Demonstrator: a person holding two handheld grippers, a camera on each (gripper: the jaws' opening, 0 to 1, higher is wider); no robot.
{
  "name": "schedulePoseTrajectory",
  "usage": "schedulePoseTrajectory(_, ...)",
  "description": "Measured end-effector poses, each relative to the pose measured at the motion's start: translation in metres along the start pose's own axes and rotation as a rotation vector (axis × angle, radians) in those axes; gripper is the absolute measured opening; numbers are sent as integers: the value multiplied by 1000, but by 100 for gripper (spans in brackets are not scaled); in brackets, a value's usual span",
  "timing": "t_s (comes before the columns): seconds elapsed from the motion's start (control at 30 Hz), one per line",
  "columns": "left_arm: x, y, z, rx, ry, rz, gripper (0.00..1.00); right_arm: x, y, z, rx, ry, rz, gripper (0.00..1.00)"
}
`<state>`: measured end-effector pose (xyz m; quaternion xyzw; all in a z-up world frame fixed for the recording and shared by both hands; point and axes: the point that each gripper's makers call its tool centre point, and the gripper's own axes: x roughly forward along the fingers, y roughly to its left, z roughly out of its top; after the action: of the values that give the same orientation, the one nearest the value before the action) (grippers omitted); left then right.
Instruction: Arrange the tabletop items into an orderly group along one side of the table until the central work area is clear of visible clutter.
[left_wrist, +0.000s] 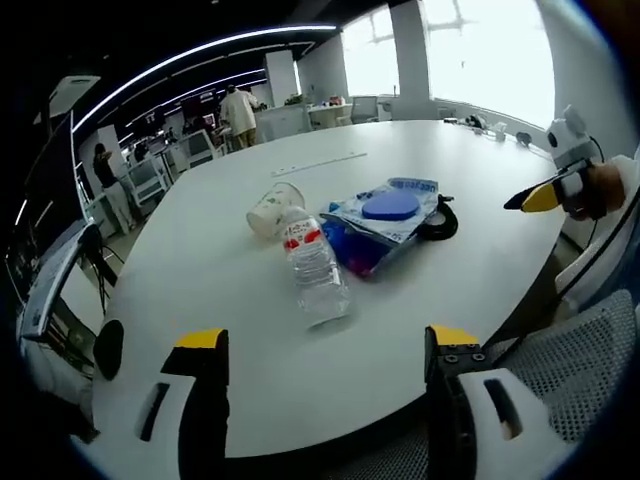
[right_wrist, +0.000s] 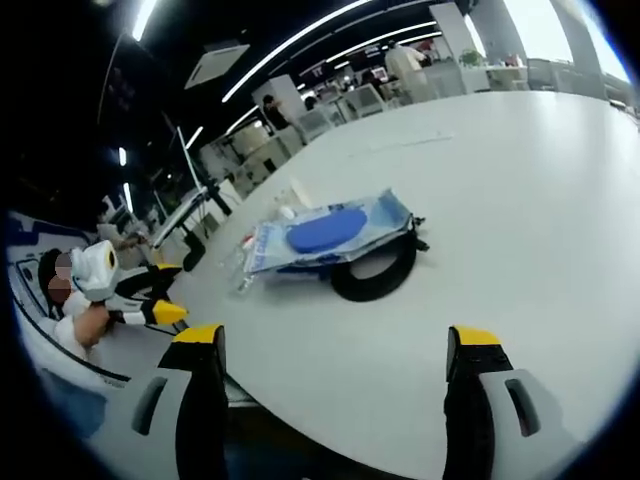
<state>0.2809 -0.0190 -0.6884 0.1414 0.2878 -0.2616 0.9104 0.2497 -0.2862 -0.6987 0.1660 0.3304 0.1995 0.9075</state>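
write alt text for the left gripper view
A clear water bottle lies on its side on a white table, beside a tipped paper cup and a plastic packet with a blue disc. The open left tongs frame the foreground; the right tongs enter at right.

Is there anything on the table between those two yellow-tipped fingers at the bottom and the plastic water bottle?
No. In the left gripper view, only bare white table lies between the left gripper and the water bottle.
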Motion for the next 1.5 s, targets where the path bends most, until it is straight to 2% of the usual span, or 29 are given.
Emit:
schedulePoseTrajectory(0.17,2,-3,-5,19,22,-13,80,4,6,5,7,-1,0,89)
schedulePoseTrajectory(0.3,2,-6,-5,-1,28,-29,80,7,12,8,-3,-17,-3,89)
schedulePoseTrajectory(0.43,3,-8,-10,-21,50,-48,78,11,13,9,1,-44,-25,88)
schedulePoseTrajectory(0.57,4,-17,-12,4,62,-80,77,16,14,10,7,-80,-31,89)
schedulePoseTrajectory(0.73,6,-21,-15,50,78,-92,76,18,19,9,-4,-54,-17,89)
schedulePoseTrajectory(0.83,5,-18,-14,41,78,-82,76,15,20,14,-17,-47,-5,89)
schedulePoseTrajectory(0.97,6,-16,-13,22,77,-79,76,9,17,22,-39,-38,7,89)
schedulePoseTrajectory(1.07,7,-23,-16,39,94,-103,76,3,12,25,-67,-40,1,89)
schedulePoseTrajectory(1.13,5,-28,-12,64,74,-118,74,2,7,26,-65,-49,-11,89)
schedulePoseTrajectory(1.23,6,-28,-14,80,81,-121,73,4,3,21,-53,-47,-31,89)
schedulePoseTrajectory(1.4,6,-21,-15,41,86,-102,72,15,1,21,-9,-60,-39,89)
schedulePoseTrajectory(1.5,6,-20,-17,33,93,-98,72,21,2,24,-14,-65,-35,88)
